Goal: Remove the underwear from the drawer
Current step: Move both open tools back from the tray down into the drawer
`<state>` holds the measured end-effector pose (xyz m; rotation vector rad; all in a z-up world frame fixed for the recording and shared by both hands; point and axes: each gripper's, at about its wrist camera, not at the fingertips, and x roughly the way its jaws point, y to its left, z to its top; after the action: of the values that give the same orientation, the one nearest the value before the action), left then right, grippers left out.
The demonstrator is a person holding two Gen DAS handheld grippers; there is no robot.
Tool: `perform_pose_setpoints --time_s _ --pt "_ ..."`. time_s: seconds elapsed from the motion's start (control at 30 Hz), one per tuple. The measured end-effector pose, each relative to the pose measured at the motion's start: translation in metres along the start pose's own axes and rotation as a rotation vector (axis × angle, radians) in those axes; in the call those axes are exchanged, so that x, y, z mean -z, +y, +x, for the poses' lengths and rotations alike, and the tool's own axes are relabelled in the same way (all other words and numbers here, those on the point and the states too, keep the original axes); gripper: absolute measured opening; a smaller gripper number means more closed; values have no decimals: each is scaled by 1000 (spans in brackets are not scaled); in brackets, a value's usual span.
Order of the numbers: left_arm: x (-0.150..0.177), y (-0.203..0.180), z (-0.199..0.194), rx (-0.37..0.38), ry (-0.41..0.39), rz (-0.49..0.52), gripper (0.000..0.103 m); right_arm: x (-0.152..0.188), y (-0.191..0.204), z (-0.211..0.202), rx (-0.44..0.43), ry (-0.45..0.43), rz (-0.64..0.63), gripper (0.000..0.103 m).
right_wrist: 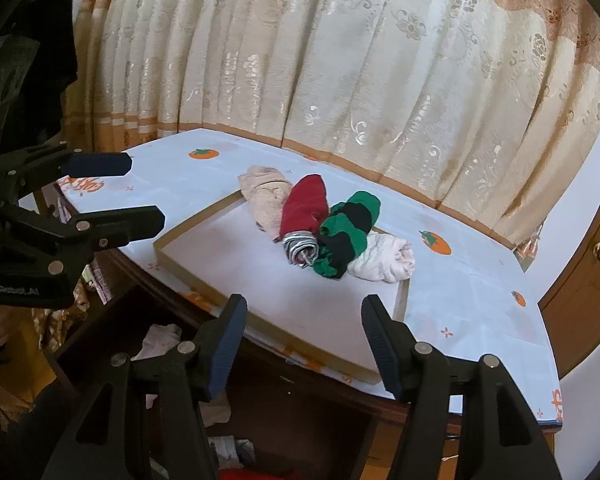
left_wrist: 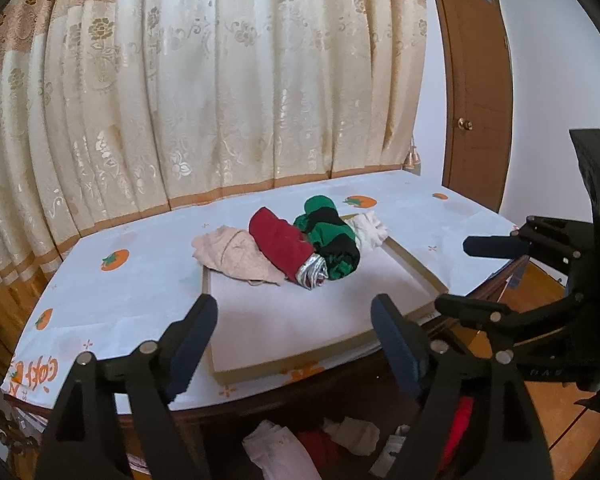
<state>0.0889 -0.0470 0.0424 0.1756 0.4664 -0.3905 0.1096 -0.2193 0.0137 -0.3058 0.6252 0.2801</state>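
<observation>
Left wrist view: left claw (left_wrist: 294, 334) is hanging released, nothing between its fingers, above the near edge of the bench (left_wrist: 100, 300). Right claw (right_wrist: 304, 342) is likewise standing open and empty; it is also showing at the right edge of the left view. Four rolled pieces are lying in a row across the far end of the shallow tray (left_wrist: 420, 276) on the bench: beige underwear (left_wrist: 236, 256) at the left, red underwear (left_wrist: 280, 246), green-and-black underwear (left_wrist: 334, 240), white underwear (left_wrist: 368, 230) at the right. Each is touching its neighbour. The drawer (left_wrist: 320, 440) is standing open below the near bench edge, with more pale and red garments (left_wrist: 276, 452) lying inside. Judgement: task is partly done; four pieces out, several apparently remaining in the drawer, and both claws are free for another pick.
</observation>
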Motion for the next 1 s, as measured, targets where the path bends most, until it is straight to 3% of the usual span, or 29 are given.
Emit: perform_pose_setpoints --time_s 0.43,0.7,1.0 --pt "23 -4 -23 -129 -11 17 98 29 6 -19 -53 -9 42 66" --pt "33 -2 -25 -223 18 42 98 46 6 -22 -97 -6 99 70" --pt "41 2 -30 -243 36 43 99 57 8 -26 -102 0 106 70"
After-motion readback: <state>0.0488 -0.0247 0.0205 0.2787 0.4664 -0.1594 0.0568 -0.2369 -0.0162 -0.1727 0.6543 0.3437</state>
